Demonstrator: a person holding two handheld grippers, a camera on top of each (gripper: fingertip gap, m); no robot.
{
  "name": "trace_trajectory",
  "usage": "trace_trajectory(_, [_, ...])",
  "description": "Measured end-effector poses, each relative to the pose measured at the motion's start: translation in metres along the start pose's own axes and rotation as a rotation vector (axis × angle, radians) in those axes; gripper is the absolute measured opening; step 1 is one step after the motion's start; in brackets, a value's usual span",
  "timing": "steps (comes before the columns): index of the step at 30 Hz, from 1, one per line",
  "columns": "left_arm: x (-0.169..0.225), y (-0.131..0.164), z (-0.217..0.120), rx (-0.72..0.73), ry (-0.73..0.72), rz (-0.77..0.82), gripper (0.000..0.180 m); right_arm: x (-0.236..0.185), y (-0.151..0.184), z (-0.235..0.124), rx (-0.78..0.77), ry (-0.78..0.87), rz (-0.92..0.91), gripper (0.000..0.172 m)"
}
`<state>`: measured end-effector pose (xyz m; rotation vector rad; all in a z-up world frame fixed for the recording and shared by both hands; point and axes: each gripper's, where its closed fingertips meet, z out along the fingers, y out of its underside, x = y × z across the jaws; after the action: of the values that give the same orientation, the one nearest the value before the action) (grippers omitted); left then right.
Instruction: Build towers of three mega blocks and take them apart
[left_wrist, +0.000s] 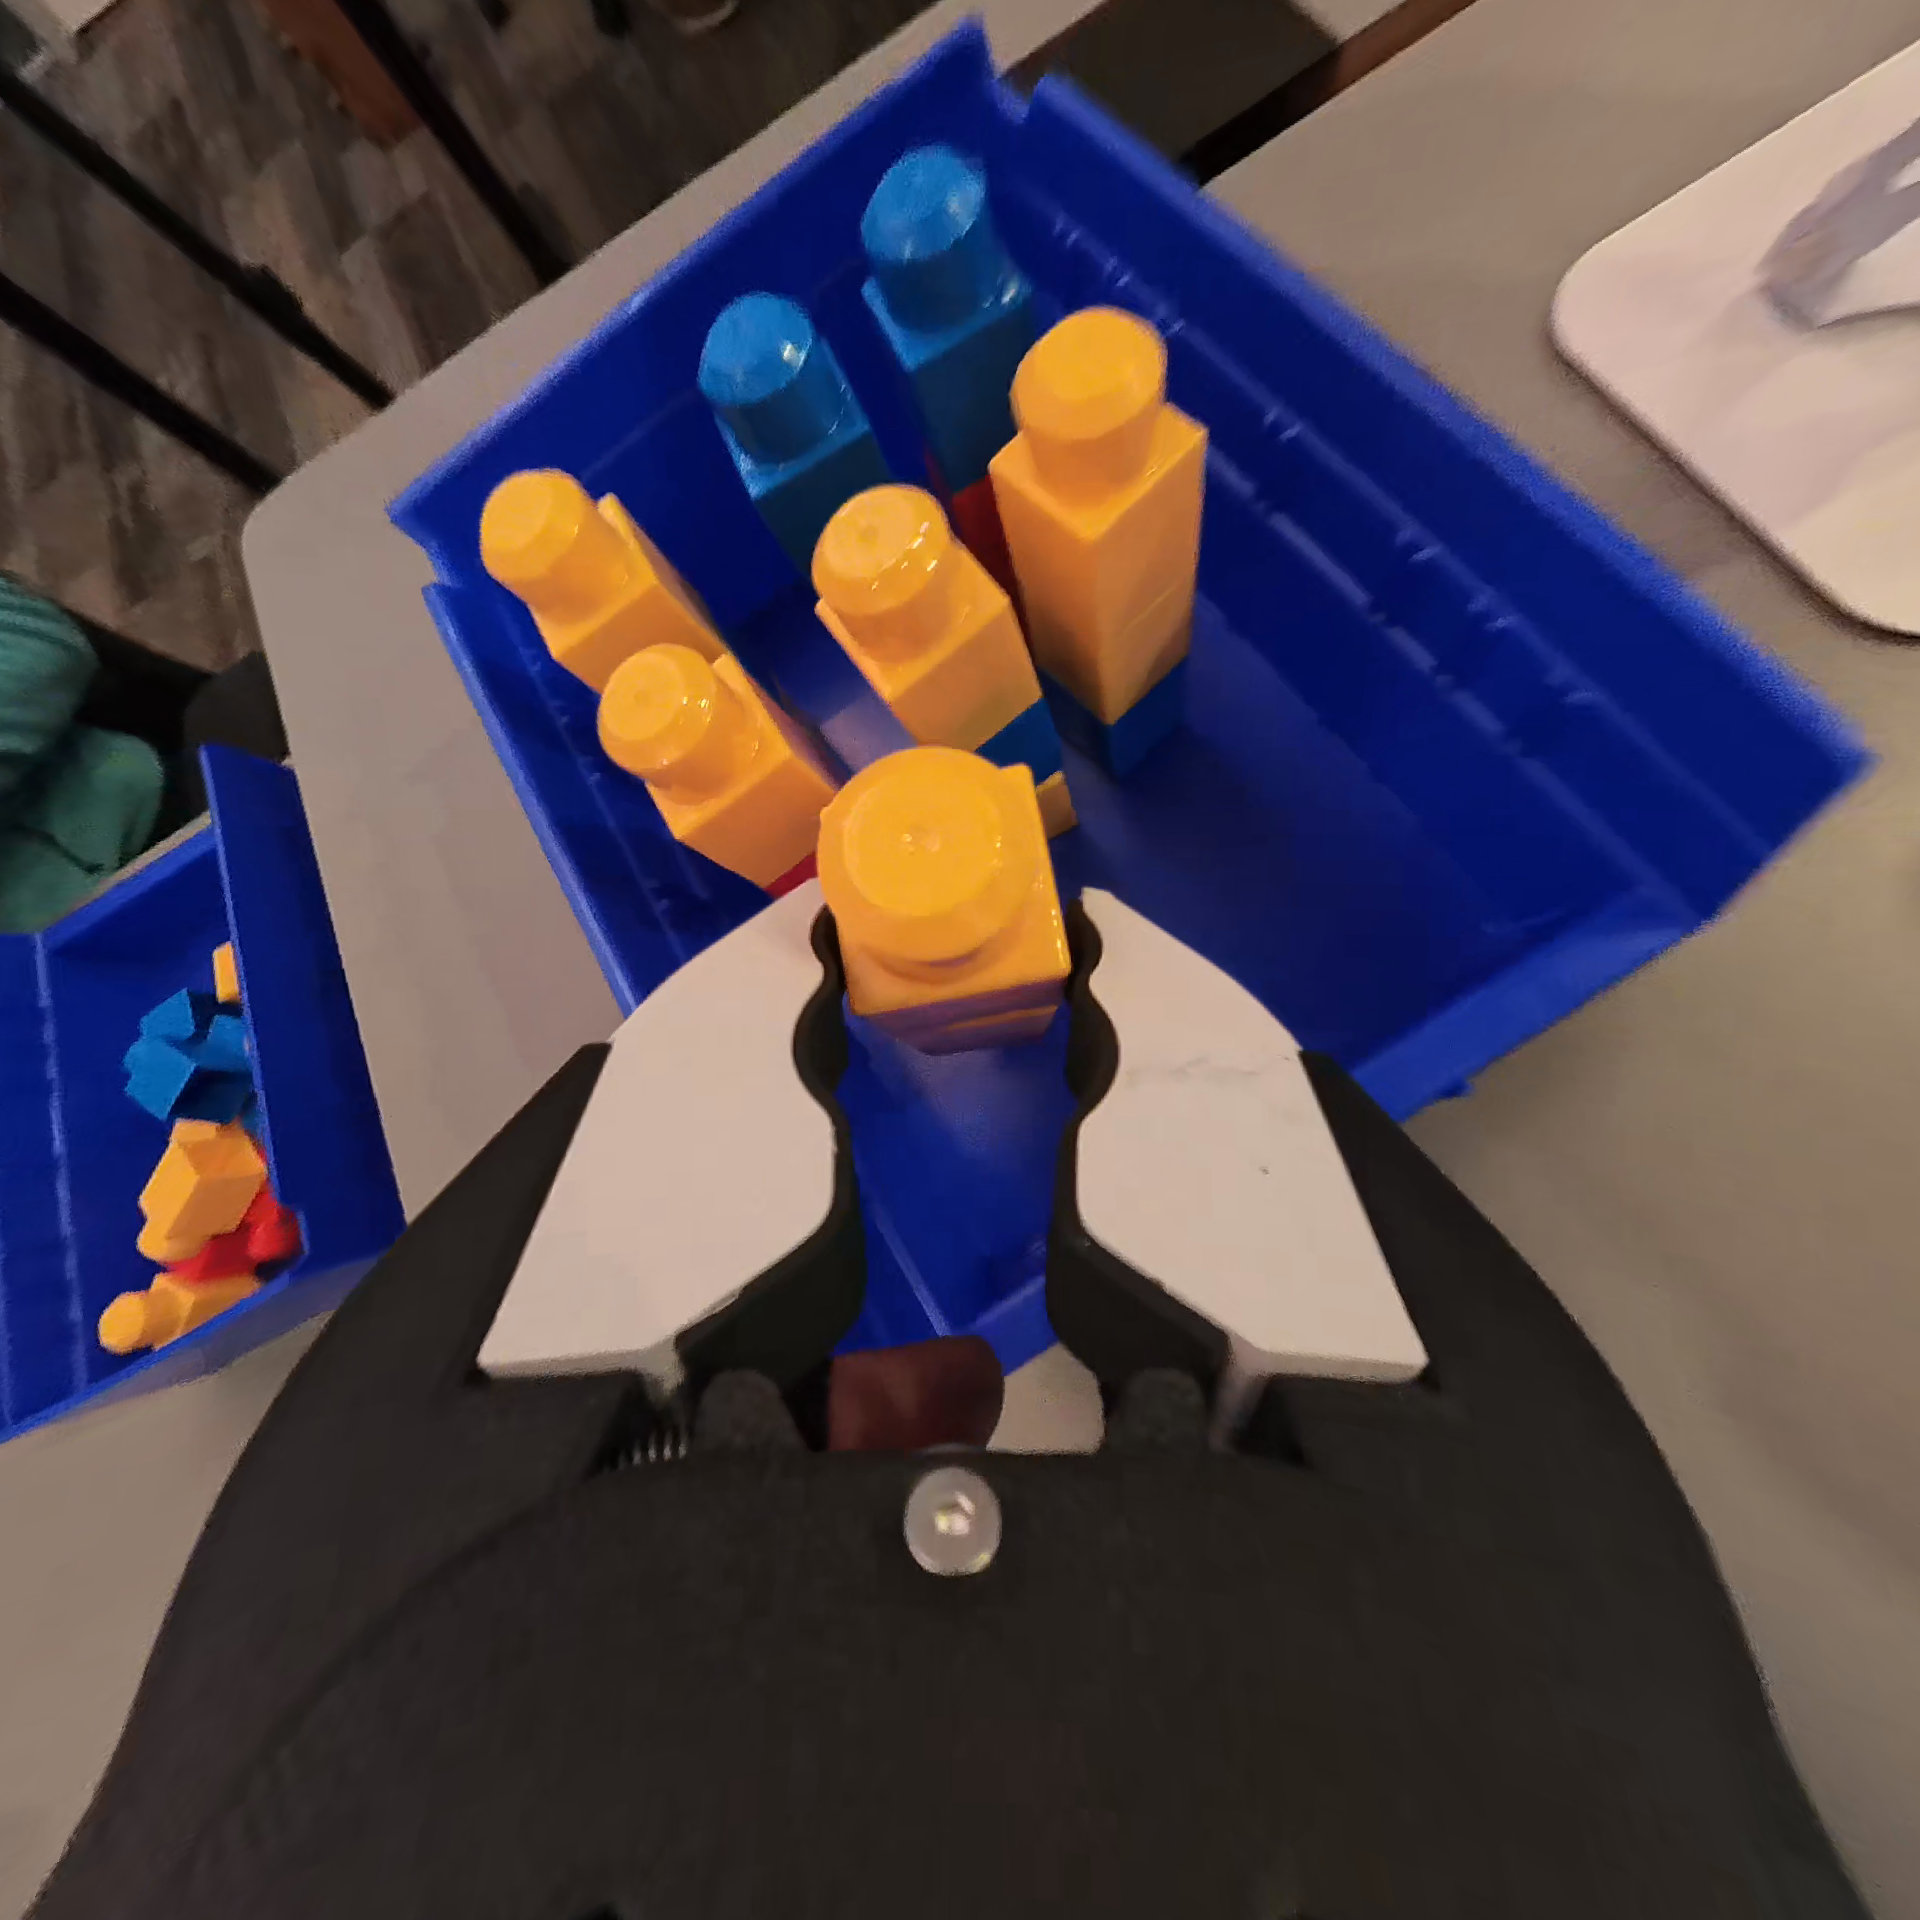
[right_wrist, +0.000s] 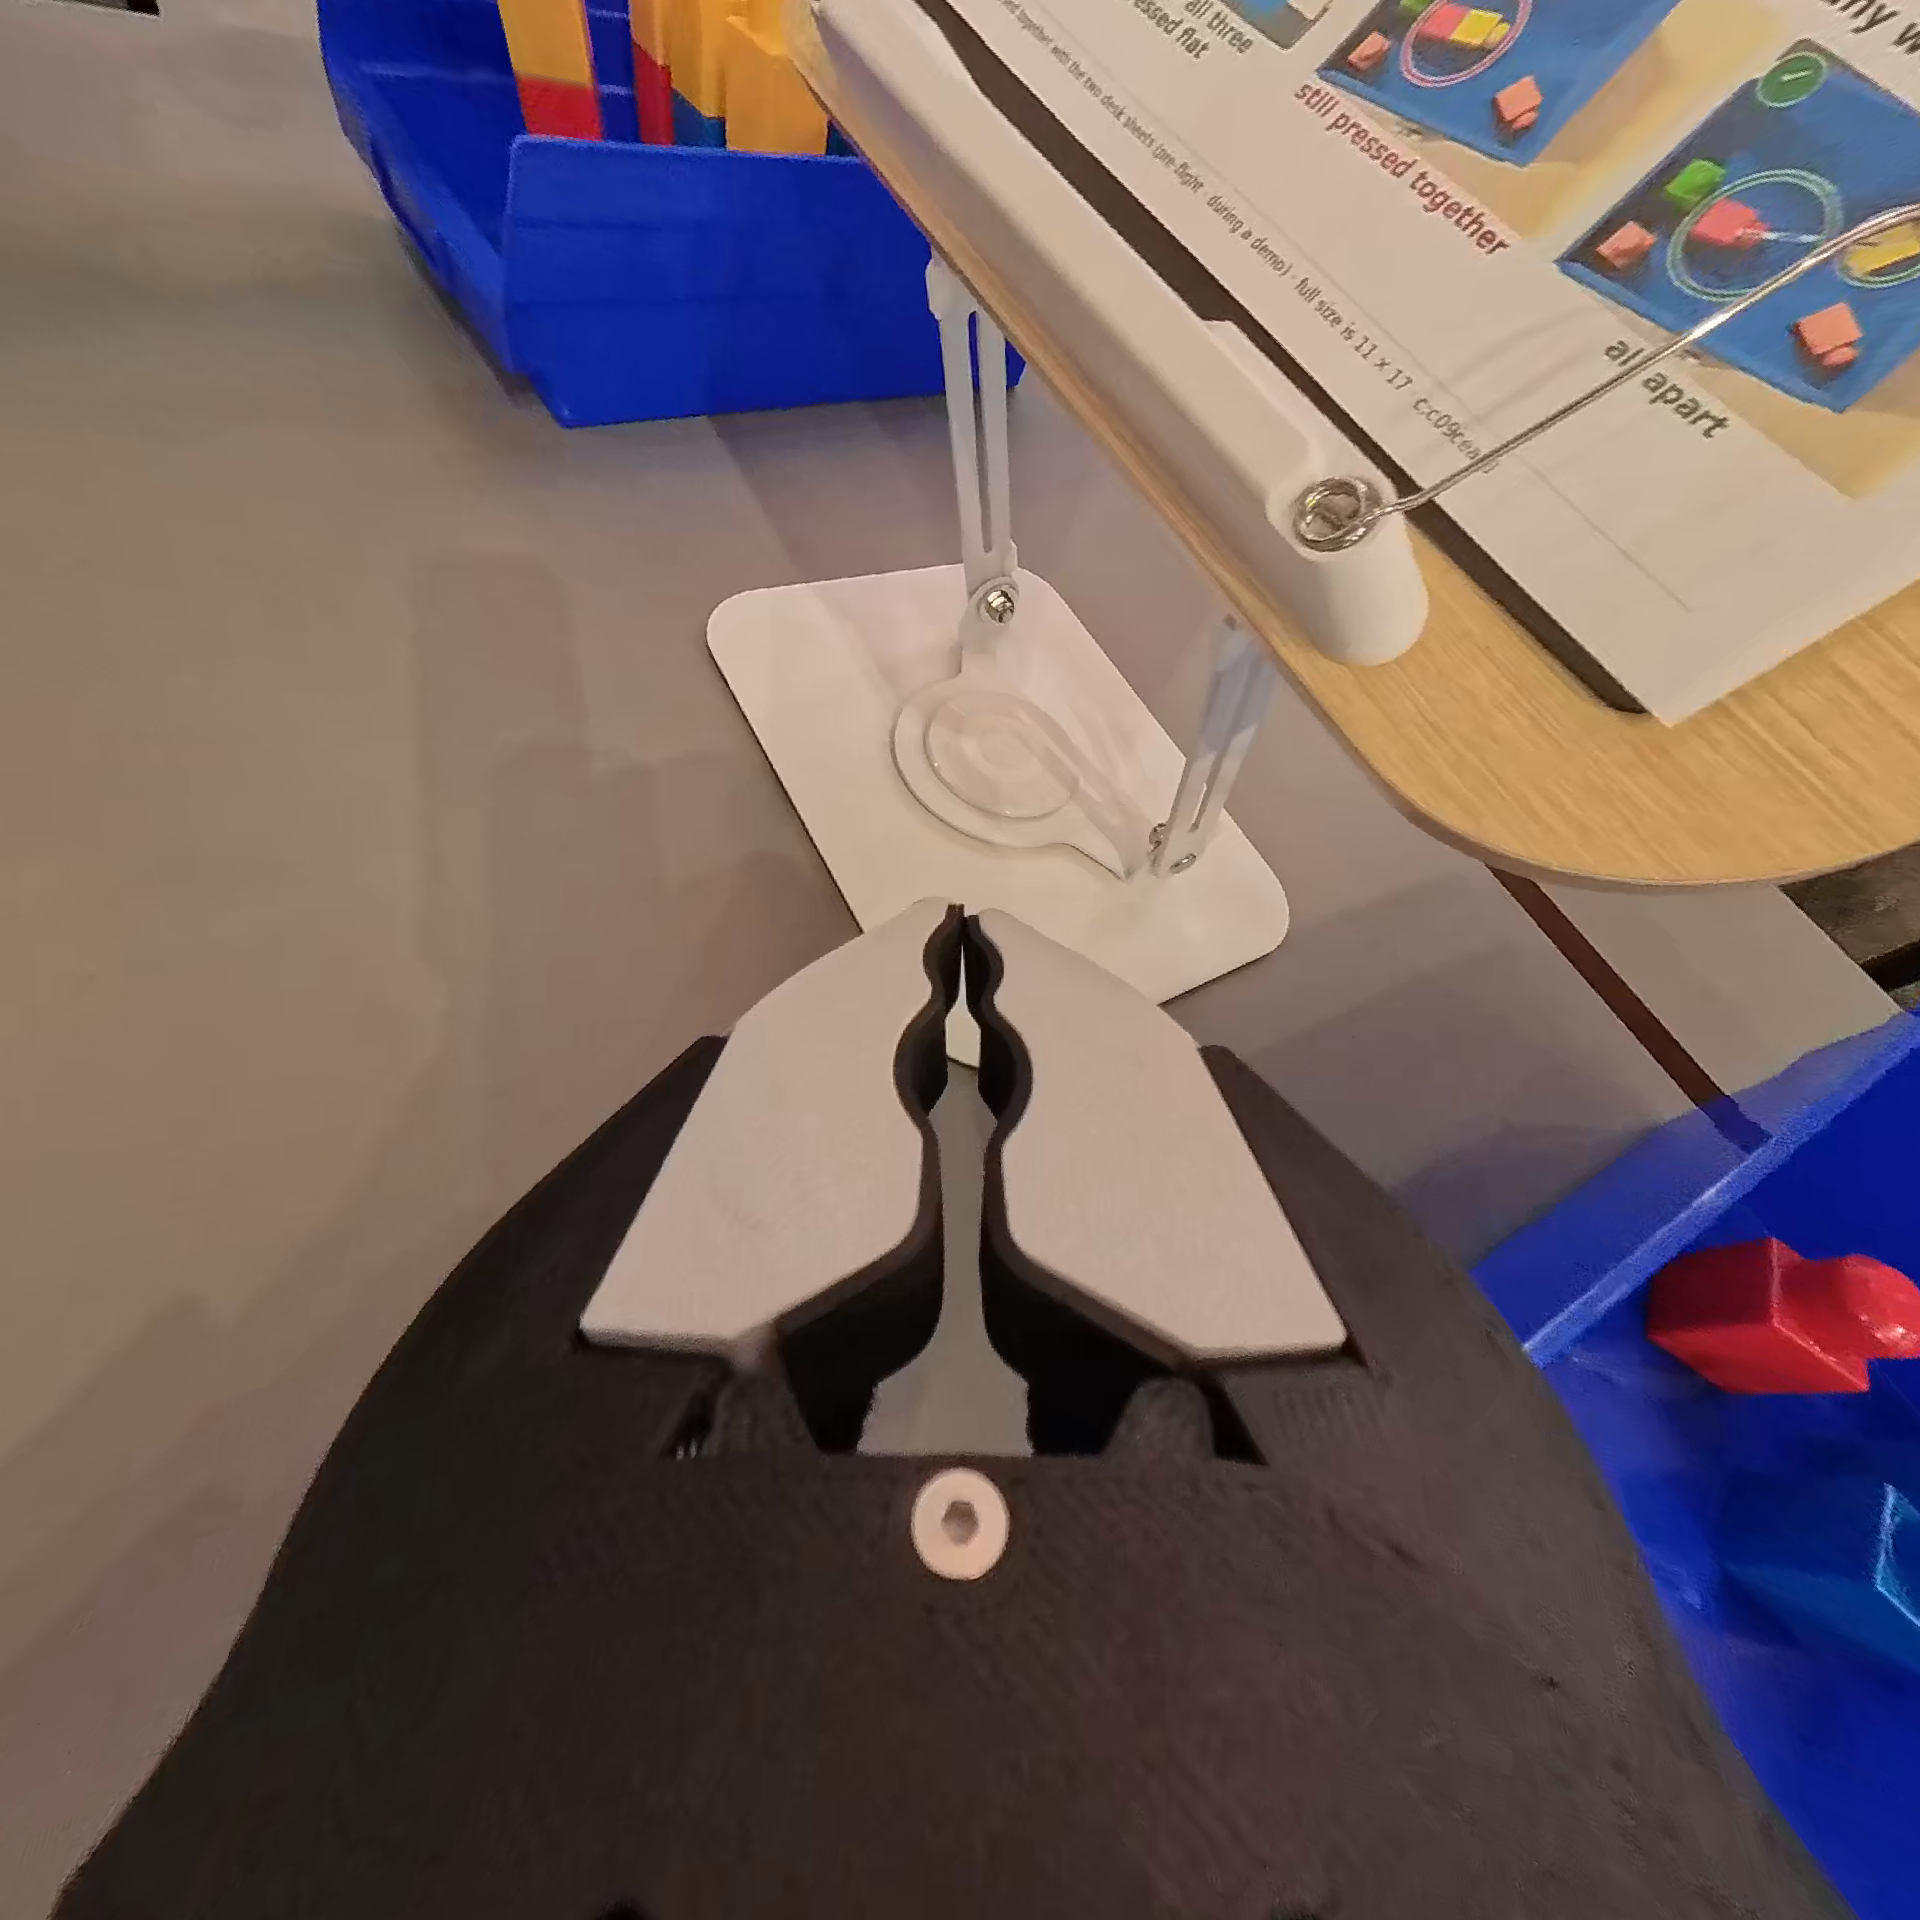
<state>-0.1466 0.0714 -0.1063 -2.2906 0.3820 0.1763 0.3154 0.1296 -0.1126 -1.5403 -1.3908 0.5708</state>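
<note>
Your left gripper (left_wrist: 948, 935) is clamped on the topmost, glossy yellow block (left_wrist: 940, 904) of a tower whose lower part is mostly hidden between the fingers; the black, wavy-edged pads press its two flat sides just under the round stud, and the tower stands at the near edge of the big blue bin (left_wrist: 1558, 644), a ribbed moulded-plastic tub set on the smooth grey table (left_wrist: 1662, 1351). Deeper in that bin stand six more towers of square, shiny plastic blocks with cylindrical studs: four topped in yellow (left_wrist: 914, 603) and two topped in blue (left_wrist: 790, 405), with red and blue blocks showing lower down. Off to your left a second blue bin (left_wrist: 312, 1039) holds a loose heap of yellow, blue and red blocks (left_wrist: 197, 1195). Your right gripper (right_wrist: 961, 920) hangs over the table with its pale grey fingers (right_wrist: 1091, 1039) together, black pad tips meeting and nothing between them. Just beyond it sits the flat white base plate (right_wrist: 821, 655) of a reading stand, thin white struts carrying a light wood-grain board (right_wrist: 1714, 790) with a printed sheet (right_wrist: 1455, 260) held under a wire clip. At your right, another blue bin (right_wrist: 1714, 1195) shows a matte red block (right_wrist: 1777, 1320).
</note>
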Motion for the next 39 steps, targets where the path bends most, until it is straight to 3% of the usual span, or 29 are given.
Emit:
trace_trajectory(5, [0.040, -0.038, -0.055, 0.171, 0.145, 0.056, 0.038, -0.002, 0.001, 0.002, -0.005, -0.006, -0.003, 0.000])
trace_trajectory(10, [0.138, -0.073, -0.086, 0.305, 0.444, 0.215, 0.038, -0.002, 0.002, 0.002, 0.006, -0.020, 0.009, 0.000])
trace_trajectory(16, [0.266, -0.077, -0.056, 0.279, 0.749, 0.400, 0.038, -0.001, 0.008, 0.003, -0.002, -0.027, 0.020, 0.000])
trace_trajectory(20, [0.319, -0.077, -0.033, 0.269, 0.848, 0.507, 0.038, 0.001, 0.014, 0.004, -0.007, -0.036, 0.037, 0.000])
trace_trajectory(27, [0.360, -0.077, -0.017, 0.256, 0.936, 0.595, 0.038, 0.001, 0.018, 0.005, -0.004, -0.057, 0.047, 0.000])
trace_trajectory(39, [0.373, -0.069, -0.007, 0.223, 0.976, 0.626, 0.039, -0.003, 0.018, 0.008, -0.008, -0.072, 0.040, 0.000])
